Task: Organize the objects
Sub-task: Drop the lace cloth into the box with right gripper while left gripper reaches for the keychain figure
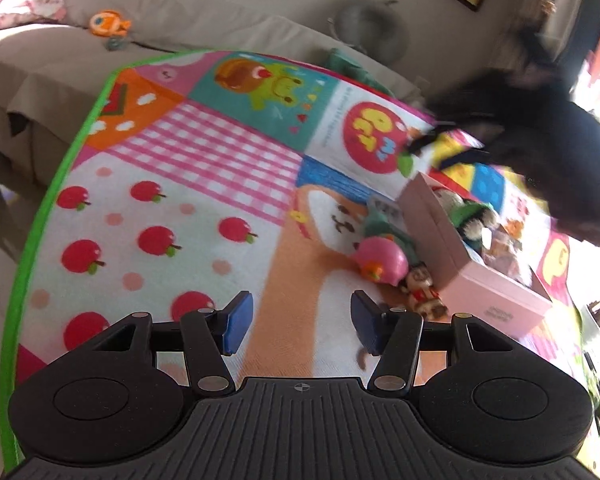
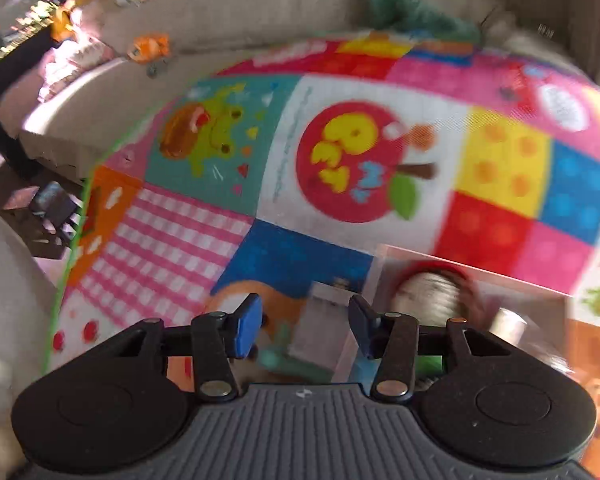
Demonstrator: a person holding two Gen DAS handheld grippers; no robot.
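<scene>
Left claw: the left gripper hangs empty, blue pads apart, over the colourful patchwork play mat.
Right claw: the right gripper is also parted and empty, above the pink cardboard box.
Loose toys: a round pink plastic toy and a small doll figure lie against the box wall, likely next to go in.

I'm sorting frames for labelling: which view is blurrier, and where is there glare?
Right wrist view: motion blur smears the play mat and pink box; only the tongs stay sharp. Left wrist view: mostly crisp mat, but a dark blurred shape at upper right, with blown-out daylight along the right edge.
</scene>
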